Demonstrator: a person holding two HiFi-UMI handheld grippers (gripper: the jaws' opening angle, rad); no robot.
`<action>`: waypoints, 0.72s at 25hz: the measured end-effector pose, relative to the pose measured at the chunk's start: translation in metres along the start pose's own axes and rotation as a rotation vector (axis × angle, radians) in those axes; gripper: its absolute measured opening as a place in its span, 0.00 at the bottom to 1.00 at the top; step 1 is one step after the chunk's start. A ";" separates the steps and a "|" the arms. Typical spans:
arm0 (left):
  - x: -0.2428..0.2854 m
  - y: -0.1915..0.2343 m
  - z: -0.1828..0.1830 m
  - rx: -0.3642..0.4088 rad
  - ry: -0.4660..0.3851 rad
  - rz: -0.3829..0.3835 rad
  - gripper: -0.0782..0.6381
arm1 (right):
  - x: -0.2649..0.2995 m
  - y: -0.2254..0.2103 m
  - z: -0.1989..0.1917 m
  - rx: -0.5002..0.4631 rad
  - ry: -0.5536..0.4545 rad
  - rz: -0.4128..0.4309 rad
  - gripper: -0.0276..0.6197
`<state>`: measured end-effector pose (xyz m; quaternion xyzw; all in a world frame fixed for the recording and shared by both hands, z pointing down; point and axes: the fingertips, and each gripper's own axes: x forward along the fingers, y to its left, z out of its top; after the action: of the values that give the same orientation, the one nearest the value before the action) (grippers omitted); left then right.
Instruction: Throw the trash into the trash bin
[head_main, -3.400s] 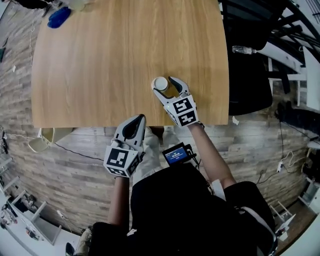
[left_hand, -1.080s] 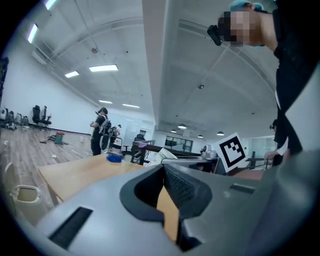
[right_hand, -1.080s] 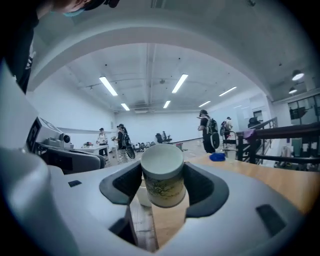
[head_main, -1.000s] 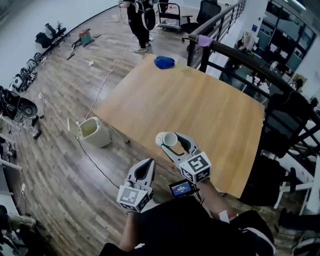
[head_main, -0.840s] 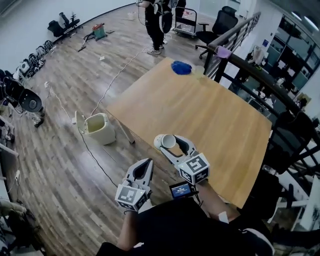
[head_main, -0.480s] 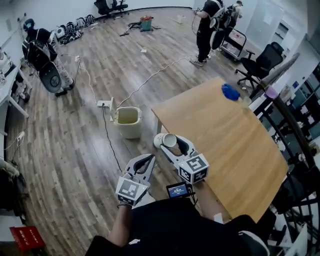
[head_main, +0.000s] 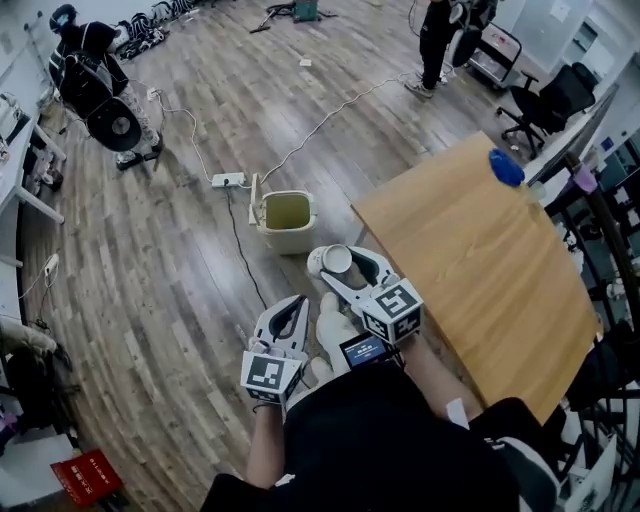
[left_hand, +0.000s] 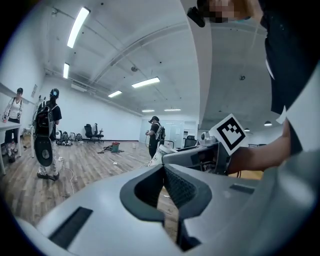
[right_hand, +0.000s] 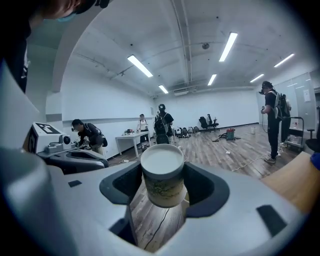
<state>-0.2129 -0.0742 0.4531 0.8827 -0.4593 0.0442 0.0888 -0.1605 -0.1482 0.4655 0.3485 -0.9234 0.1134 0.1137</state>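
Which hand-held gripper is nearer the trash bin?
Right. The right hand-held gripper, holding a paper cup, is just short of the trash bin; the left hand-held gripper hangs farther back.

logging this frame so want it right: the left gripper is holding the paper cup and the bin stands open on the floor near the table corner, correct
Not quite: it is the right gripper that holds the paper cup, as the right gripper view shows. The left gripper is shut on nothing. The bin does stand open on the floor near the table corner.
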 end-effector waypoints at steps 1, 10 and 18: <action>0.006 0.012 0.002 -0.002 0.001 0.004 0.12 | 0.014 -0.006 0.005 0.007 -0.004 -0.001 0.44; 0.087 0.158 0.015 0.004 0.075 0.066 0.12 | 0.184 -0.072 0.031 0.040 0.000 0.064 0.44; 0.210 0.259 0.089 0.025 0.019 0.061 0.12 | 0.274 -0.178 0.091 0.043 -0.006 0.045 0.44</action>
<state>-0.3047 -0.4062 0.4296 0.8689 -0.4845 0.0611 0.0805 -0.2537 -0.4739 0.4811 0.3303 -0.9288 0.1346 0.1009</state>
